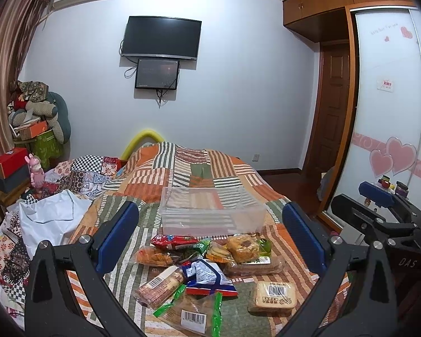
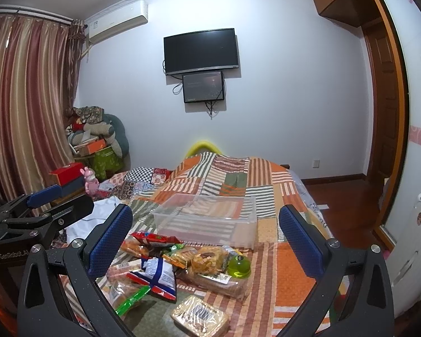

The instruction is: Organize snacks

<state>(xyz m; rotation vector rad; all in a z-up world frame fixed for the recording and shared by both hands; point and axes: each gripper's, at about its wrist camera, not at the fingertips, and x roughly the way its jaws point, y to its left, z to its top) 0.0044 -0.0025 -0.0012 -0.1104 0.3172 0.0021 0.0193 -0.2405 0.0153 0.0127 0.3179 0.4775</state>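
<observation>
Left gripper (image 1: 210, 238) and right gripper (image 2: 205, 241): fingers spread wide, holding nothing, above snack pile (image 1: 210, 266) on quilt (image 1: 182, 168). Pile just in front of clear bin (image 1: 210, 213).

Left gripper (image 1: 209, 234), jaws spread wide and empty, above a snack pile (image 1: 210, 269) on the patchwork bed (image 1: 199, 168). Clear plastic bin (image 1: 210, 213) just beyond the pile. Right gripper (image 1: 379, 210) at far right.
</observation>
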